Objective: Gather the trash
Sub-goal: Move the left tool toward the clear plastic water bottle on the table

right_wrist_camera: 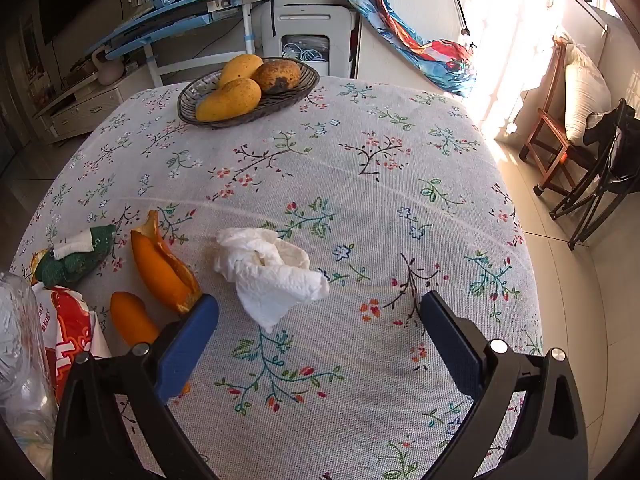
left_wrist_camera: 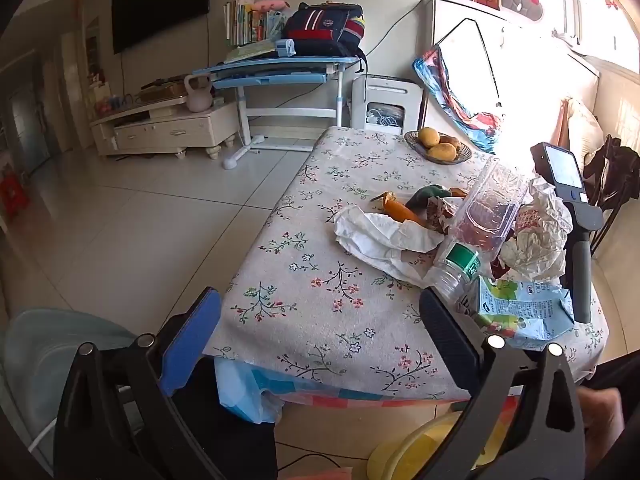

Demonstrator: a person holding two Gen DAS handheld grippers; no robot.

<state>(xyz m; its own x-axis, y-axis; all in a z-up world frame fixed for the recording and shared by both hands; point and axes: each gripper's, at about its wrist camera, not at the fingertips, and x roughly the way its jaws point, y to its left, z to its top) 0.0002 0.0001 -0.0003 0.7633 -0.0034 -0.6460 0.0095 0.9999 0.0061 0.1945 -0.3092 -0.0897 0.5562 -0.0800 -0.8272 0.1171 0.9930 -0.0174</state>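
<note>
Lying on the floral cloth of the table [right_wrist_camera: 360, 208]: one crumpled white tissue [right_wrist_camera: 270, 270], soft and folded, just ahead of the right gripper [right_wrist_camera: 320, 320], gaping wide, holding nothing. Sitting beside: two orange peel pieces [right_wrist_camera: 164, 268], curved, glossy. Hovering off the table edge: left gripper [left_wrist_camera: 320, 320], spread wide, gripping nothing. Resting beyond: three mangoes [right_wrist_camera: 236, 96] in one ribbed oval bowl [right_wrist_camera: 296, 94].

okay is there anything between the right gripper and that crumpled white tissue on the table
Nothing visible blocks it. The right gripper is open, and the crumpled white tissue lies just ahead of its fingers on bare tablecloth. The orange peel sits off to the left, beside the left finger, outside the path.
</note>
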